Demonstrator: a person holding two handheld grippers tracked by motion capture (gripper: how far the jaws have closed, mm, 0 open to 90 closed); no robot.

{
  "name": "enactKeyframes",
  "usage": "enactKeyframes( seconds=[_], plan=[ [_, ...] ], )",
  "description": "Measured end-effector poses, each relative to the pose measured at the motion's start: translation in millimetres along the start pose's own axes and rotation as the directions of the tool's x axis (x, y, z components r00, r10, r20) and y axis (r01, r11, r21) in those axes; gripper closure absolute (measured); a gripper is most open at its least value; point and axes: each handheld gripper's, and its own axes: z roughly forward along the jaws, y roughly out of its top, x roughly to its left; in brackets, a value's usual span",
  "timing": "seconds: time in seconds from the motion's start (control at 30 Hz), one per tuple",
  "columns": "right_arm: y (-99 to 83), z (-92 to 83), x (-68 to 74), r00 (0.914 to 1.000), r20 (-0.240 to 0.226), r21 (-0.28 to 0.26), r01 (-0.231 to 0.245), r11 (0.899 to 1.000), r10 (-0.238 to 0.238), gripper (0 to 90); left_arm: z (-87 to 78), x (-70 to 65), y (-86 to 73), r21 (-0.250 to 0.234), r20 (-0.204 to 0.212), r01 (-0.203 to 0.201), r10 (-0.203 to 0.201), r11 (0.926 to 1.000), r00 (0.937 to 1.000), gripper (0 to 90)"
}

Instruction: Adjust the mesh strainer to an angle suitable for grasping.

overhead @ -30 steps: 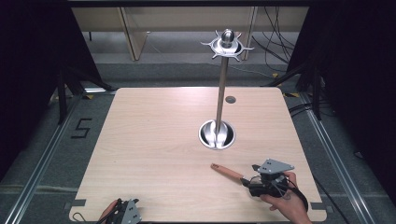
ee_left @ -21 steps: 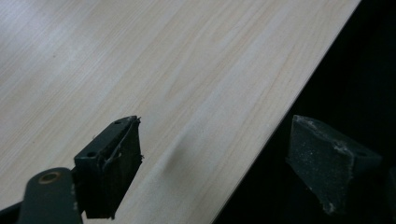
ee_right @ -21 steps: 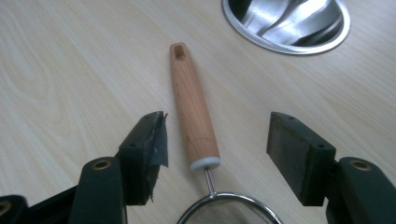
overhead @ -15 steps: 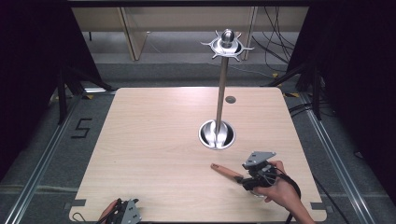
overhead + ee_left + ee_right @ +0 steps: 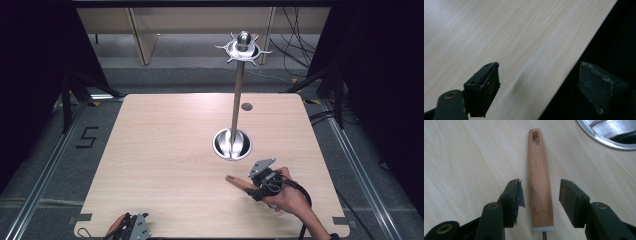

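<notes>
On the wooden table (image 5: 165,150), the steel stand (image 5: 233,142) rises near your right hand. Just in front of its round base lies the wooden handle (image 5: 539,180), flat on the tabletop, hanging hole pointing away from you. Your right gripper (image 5: 540,196) straddles it; its jaws have just been closing, with gaps left on both sides, gripping nothing yet. Centre the handle, keep level, then squeeze. Your left gripper (image 5: 539,87) idles wide open and empty at the table's near edge.

The wooden handle (image 5: 540,180) lies on the table (image 5: 165,145), just before the stand base (image 5: 232,144).
</notes>
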Motion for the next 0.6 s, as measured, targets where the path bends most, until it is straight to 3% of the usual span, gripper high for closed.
enactKeyframes(
  seconds=[0.27, 0.3, 0.33, 0.37, 0.6],
  plan=[
    [6.0, 7.0, 0.5, 0.9997, -0.022, 0.040, -0.004, 0.999, 0.005, 59.2, 0.3, 0.1, 0.0, 0.000, 0.000, 0.000, 0.000, 1.0000, 1.0000, 16.8],
    [7.5, 8.9, -3.1, 0.9978, -0.027, 0.039, 0.062, 0.997, -0.061, 59.7, 0.1, 0.0, 0.0, 0.000, 0.000, 0.000, 0.000, 1.0000, 1.0000, 16.8],
    [7.5, 8.9, -3.1, 0.9978, -0.027, 0.039, 0.062, 0.997, -0.061, 59.7, 0.1, 0.0, 0.0, 0.000, 0.000, 0.000, 0.000, 1.0000, 1.0000, 16.8],
    [8.1, 9.7, 0.8, 0.9996, -0.023, 0.073, 0.020, 0.997, -0.019, 61.0, -0.1, 0.0, 0.0, -0.001, -0.001, 0.000, 0.000, 1.0000, 1.0000, 16.8],
    [10.5, 14.8, -0.6, 0.9992, -0.028, 0.106, 0.031, 0.994, -0.028, 63.5, 0.0, 0.1, 0.0, 0.000, -0.002, -0.001, 0.001, 1.0000, 1.0000, 16.8]
  ],
)
